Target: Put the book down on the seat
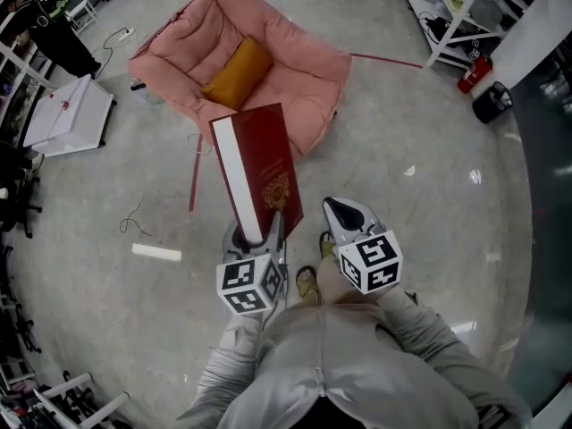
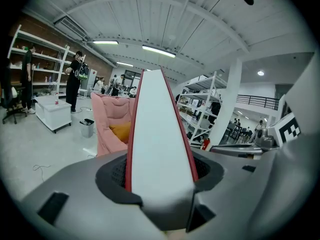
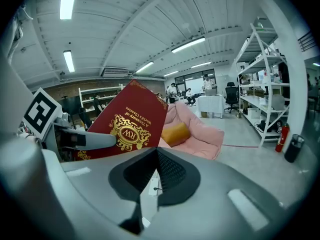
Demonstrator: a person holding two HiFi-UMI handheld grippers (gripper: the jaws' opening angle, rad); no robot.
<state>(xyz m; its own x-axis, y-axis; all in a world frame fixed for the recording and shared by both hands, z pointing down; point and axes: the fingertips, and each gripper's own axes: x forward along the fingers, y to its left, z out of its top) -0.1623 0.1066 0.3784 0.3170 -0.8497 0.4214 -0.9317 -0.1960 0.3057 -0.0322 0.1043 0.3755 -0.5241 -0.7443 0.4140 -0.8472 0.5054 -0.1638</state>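
Note:
A dark red book (image 1: 265, 161) with a gold crest and a white page edge stands upright in my left gripper (image 1: 258, 232), whose jaws are shut on its lower end. In the left gripper view the book's page edge (image 2: 160, 134) fills the middle between the jaws. Ahead on the floor lies the pink padded seat (image 1: 299, 65) with an orange cushion (image 1: 237, 71) on it. My right gripper (image 1: 343, 211) hovers just right of the book, shut and empty. Its own view shows the book's cover (image 3: 127, 121) at the left and the seat (image 3: 202, 134) beyond.
A white box (image 1: 67, 114) sits on the floor at the left. Shelving (image 1: 456, 7), a red fire extinguisher (image 1: 474, 72) and a black bin (image 1: 492, 103) stand at the right. A thin cable (image 1: 134, 222) and a red strip (image 1: 195, 181) lie on the floor before the seat.

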